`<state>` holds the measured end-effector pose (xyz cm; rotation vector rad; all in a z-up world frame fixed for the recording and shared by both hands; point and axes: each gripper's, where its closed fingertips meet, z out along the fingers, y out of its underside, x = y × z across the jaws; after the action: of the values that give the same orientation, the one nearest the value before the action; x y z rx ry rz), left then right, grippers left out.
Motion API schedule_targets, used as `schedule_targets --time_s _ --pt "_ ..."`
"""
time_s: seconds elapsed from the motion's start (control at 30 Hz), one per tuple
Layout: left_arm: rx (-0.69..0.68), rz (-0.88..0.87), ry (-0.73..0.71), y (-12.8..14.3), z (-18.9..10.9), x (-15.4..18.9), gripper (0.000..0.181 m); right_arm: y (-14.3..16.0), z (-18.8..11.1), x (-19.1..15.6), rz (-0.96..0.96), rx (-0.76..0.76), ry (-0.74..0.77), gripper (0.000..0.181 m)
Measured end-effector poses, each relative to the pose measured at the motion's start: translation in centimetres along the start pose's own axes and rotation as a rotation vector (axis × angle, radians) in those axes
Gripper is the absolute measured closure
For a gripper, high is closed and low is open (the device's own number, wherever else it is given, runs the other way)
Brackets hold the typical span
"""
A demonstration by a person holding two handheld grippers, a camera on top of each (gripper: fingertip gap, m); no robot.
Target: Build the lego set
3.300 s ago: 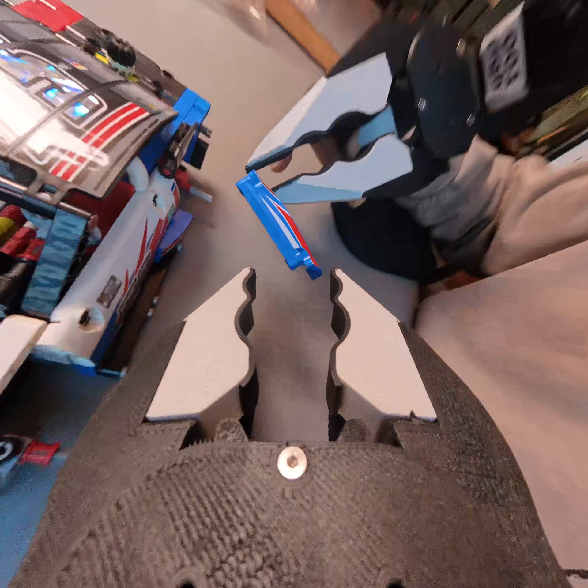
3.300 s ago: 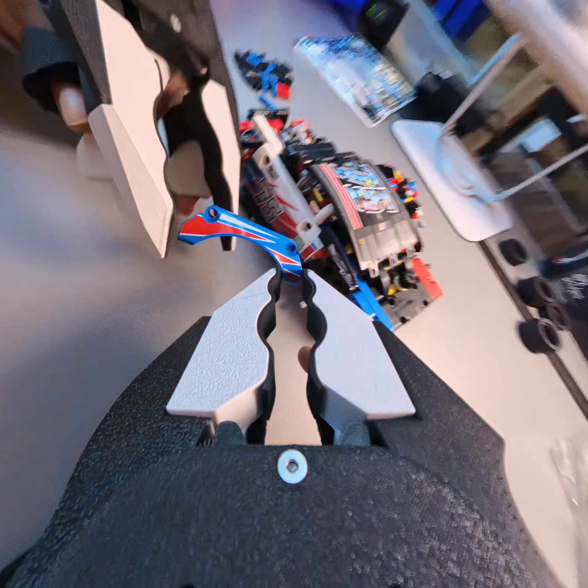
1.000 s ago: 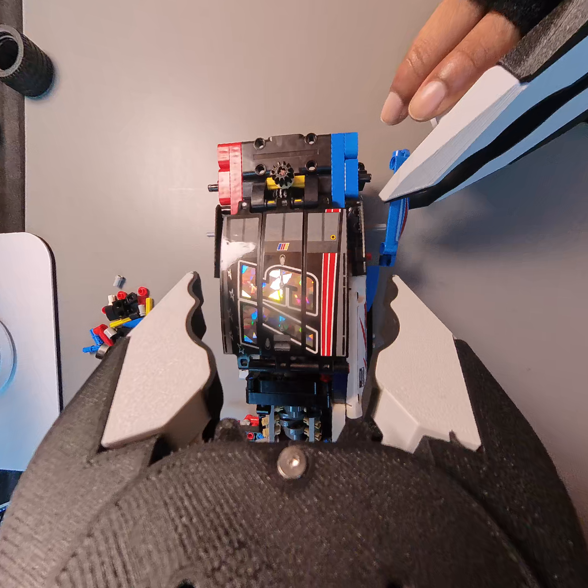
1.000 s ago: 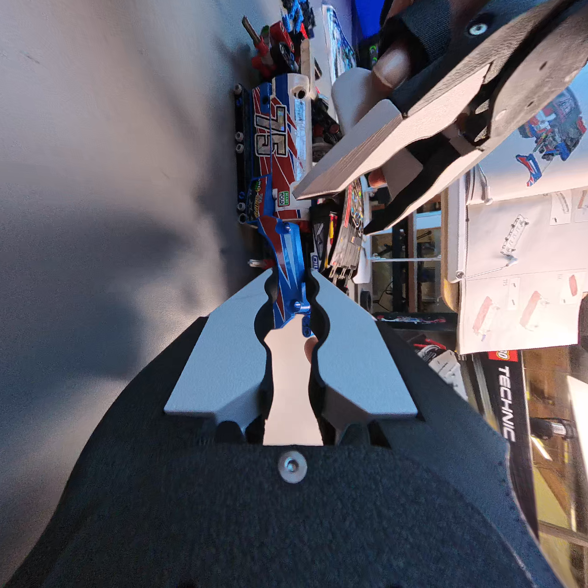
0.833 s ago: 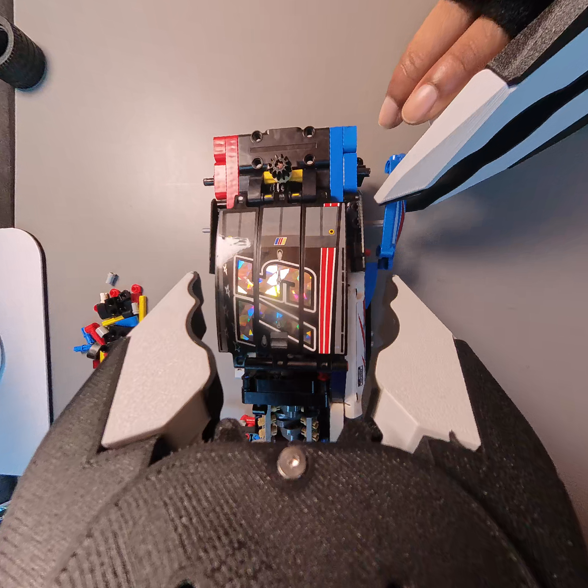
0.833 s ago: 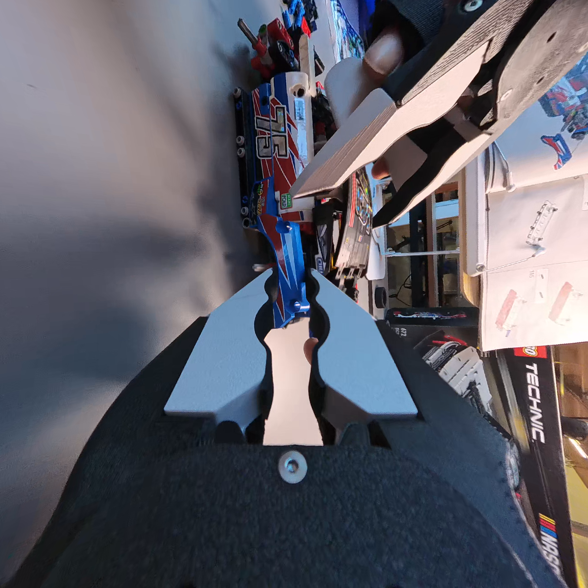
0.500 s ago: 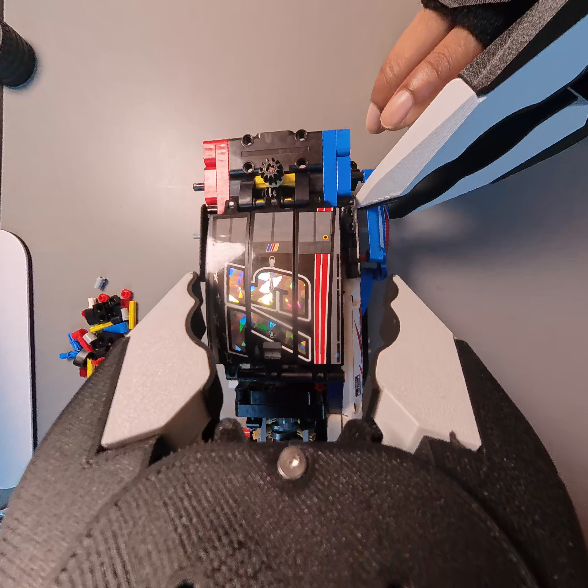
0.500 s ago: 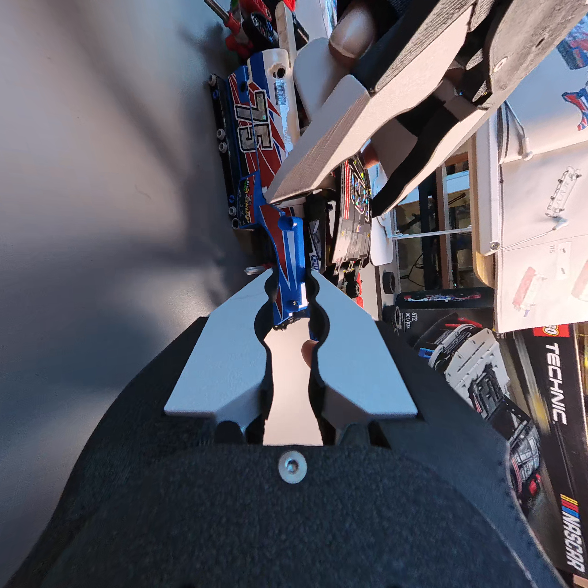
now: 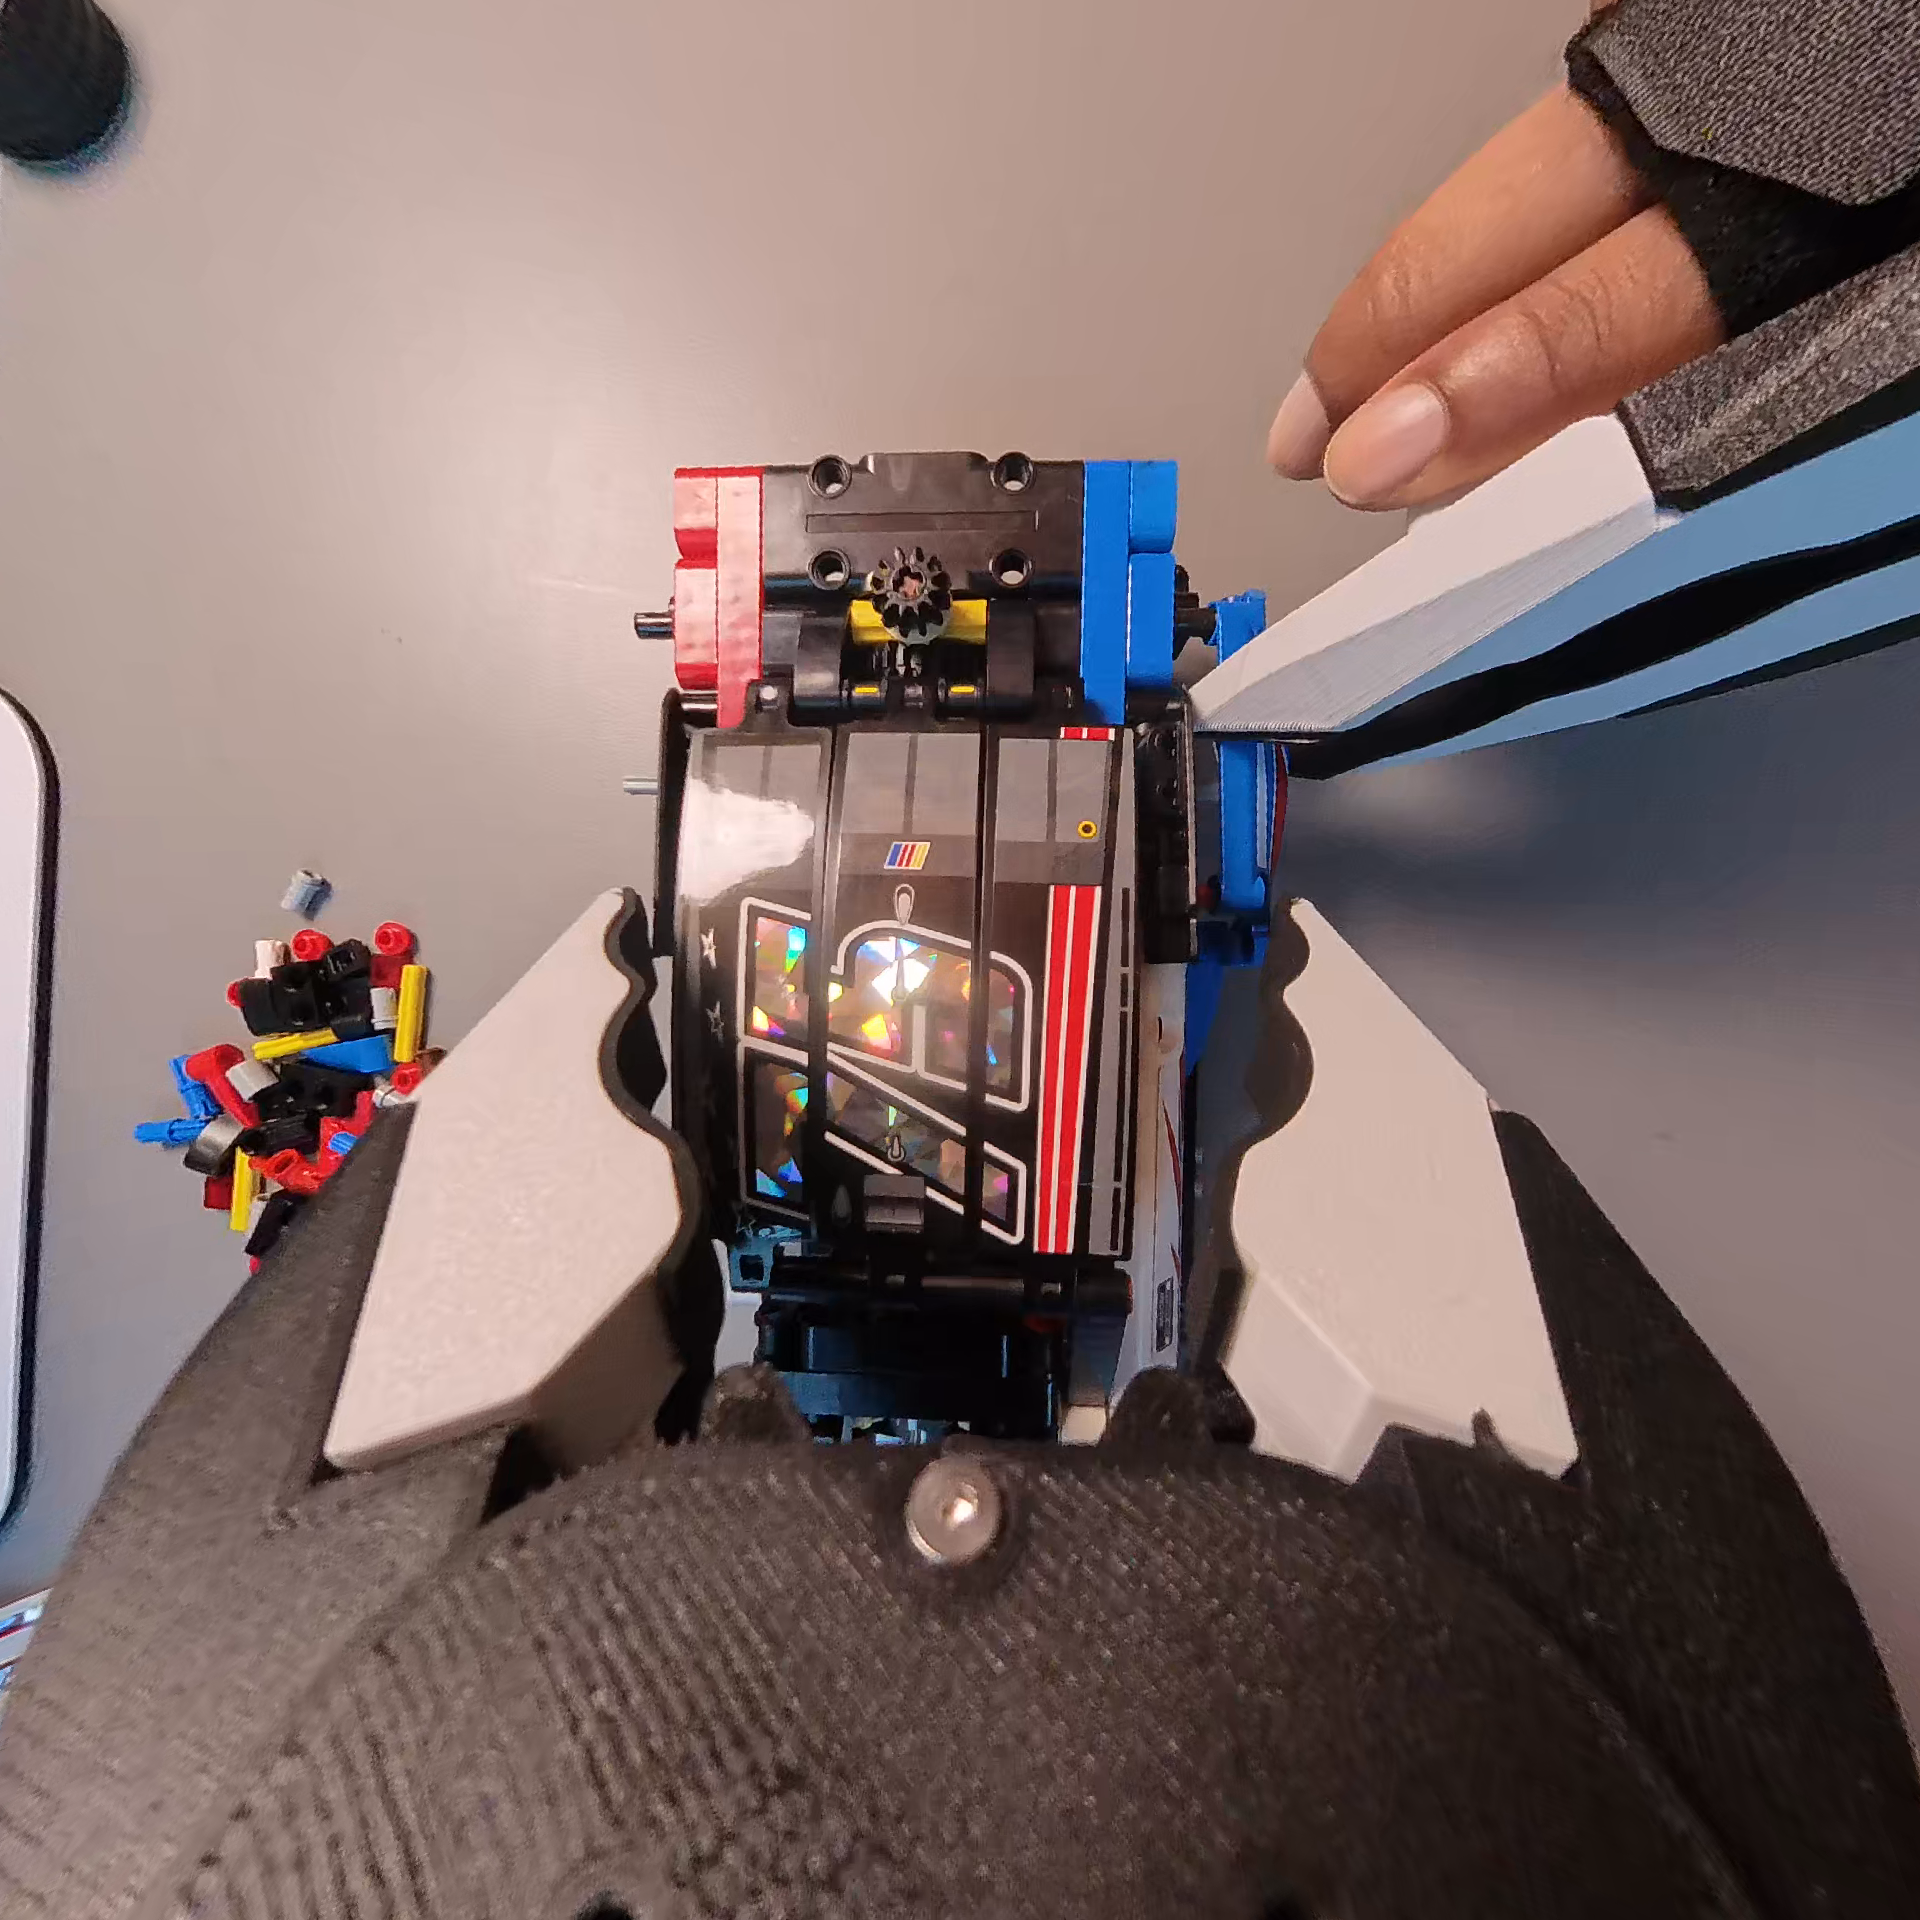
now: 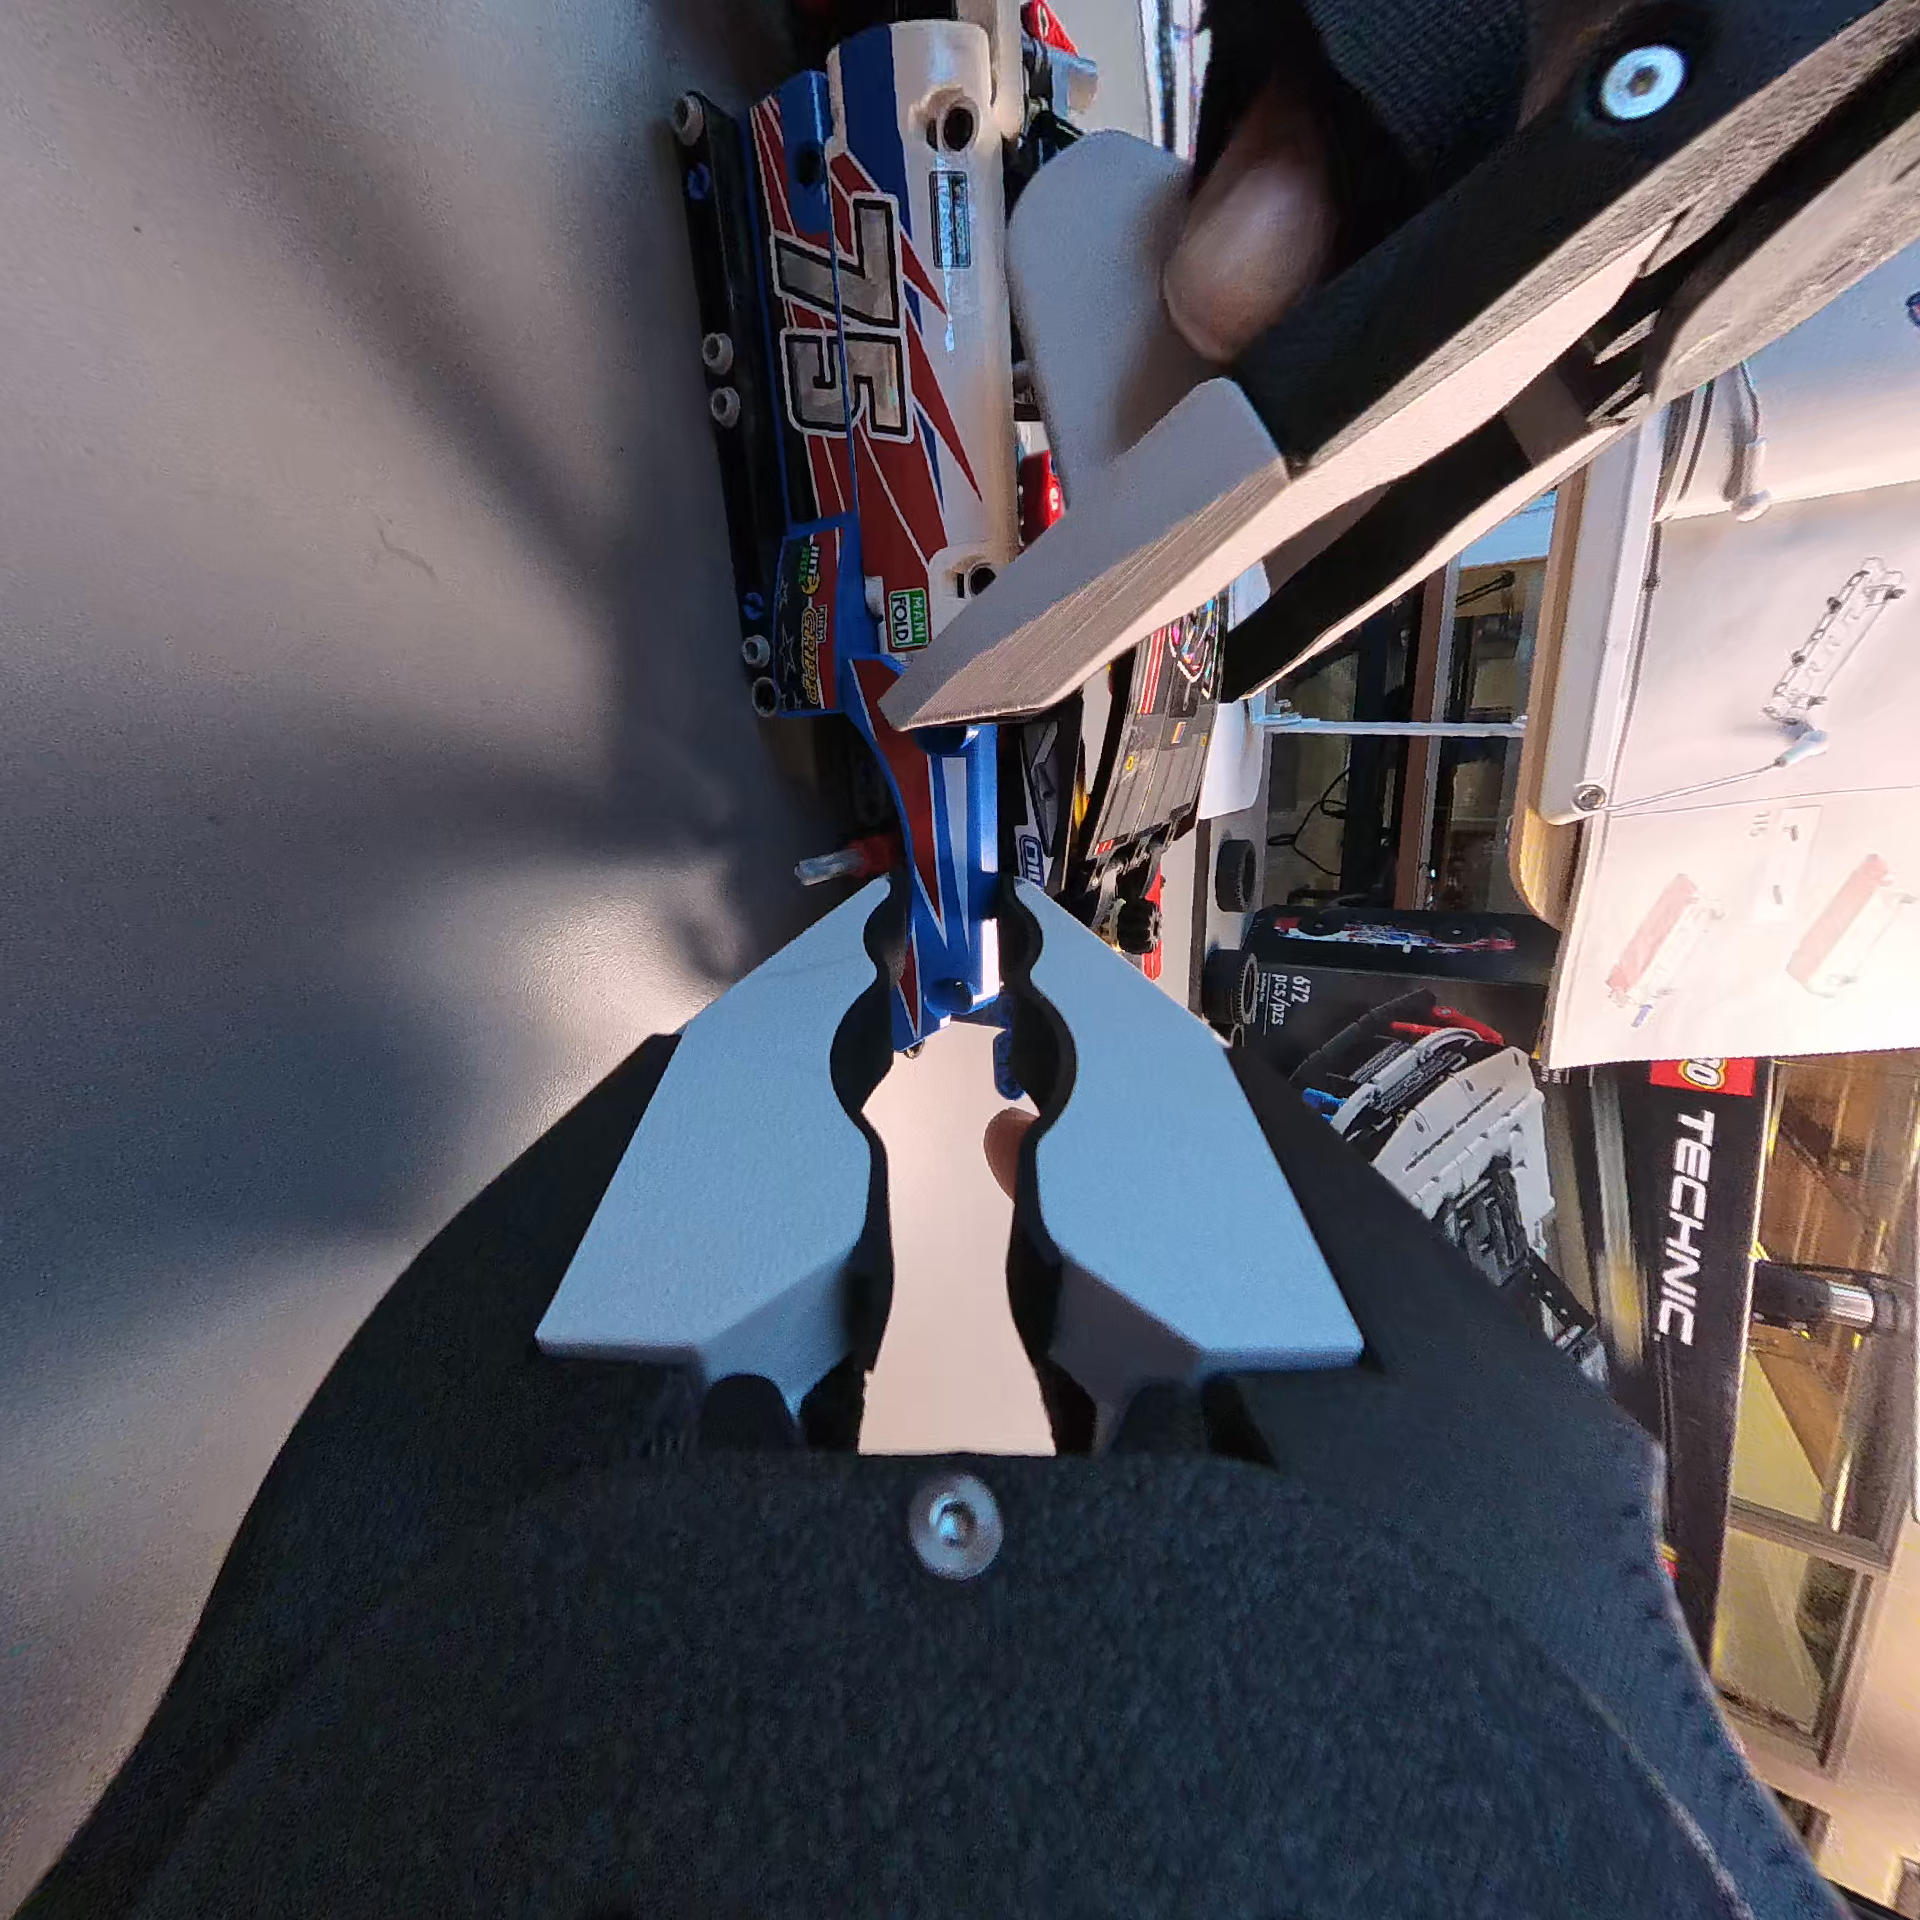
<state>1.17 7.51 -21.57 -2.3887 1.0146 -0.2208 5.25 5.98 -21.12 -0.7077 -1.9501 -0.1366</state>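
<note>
The lego car, with a black roof, a red and blue end and a white side, lies on the grey table. My left gripper is open, its jaws straddling the car close to both sides. My right gripper is shut on a blue panel with red and white stripes. It holds the panel flat against the car's side, just past the numbered panel. In the left wrist view the right gripper reaches in from the right, with the blue panel against the car.
A pile of loose small pieces lies left of the car. A white object and a black tyre sit at the left edge. An open instruction booklet and the set box lie beyond. A person's fingers rest on the right gripper. The right gripper is farther from the white object, some 30 centimetres, than the left, some 20 centimetres.
The right gripper carried the blue panel from mid-air to the car's side and closed the gap. The left gripper opened wider and moved over the car.
</note>
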Motion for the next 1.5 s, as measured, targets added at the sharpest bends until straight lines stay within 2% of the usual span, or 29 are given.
schedule_targets --time_s 0.53,0.8,0.87,1.07,1.17,1.27,1.37,1.5 --pt "0.010 -0.009 -0.012 0.3 0.0 -0.2 0.074 0.0 0.5 -0.3 -0.020 0.024 -0.077 0.166" --pt "0.014 -0.049 -0.001 0.2 -0.3 -0.4 0.081 0.1 -1.4 0.5 0.165 0.188 -0.105 0.158" --pt "0.017 -0.057 -0.009 0.1 -0.3 -0.7 0.090 0.8 -1.4 0.7 0.212 0.195 -0.086 0.164" --pt "0.030 -0.038 -0.006 0.0 -0.3 -0.7 0.090 2.9 -1.0 1.1 0.323 0.213 -0.053 0.166" --pt "0.062 -0.057 0.009 -0.2 -1.0 -0.7 0.088 2.2 -1.5 0.7 0.298 0.278 -0.088 0.166" --pt "0.115 -0.081 0.009 -0.3 -3.3 -0.6 0.086 2.1 -2.0 0.9 0.293 0.290 -0.088 0.166" --pt "0.122 -0.071 -0.070 1.7 -5.3 0.1 0.082 4.2 -2.0 1.8 0.348 0.245 -0.058 0.166" --pt "0.115 -0.098 -0.170 6.4 -5.4 1.6 0.084 7.3 -1.8 2.4 0.469 0.221 -0.073 0.166"
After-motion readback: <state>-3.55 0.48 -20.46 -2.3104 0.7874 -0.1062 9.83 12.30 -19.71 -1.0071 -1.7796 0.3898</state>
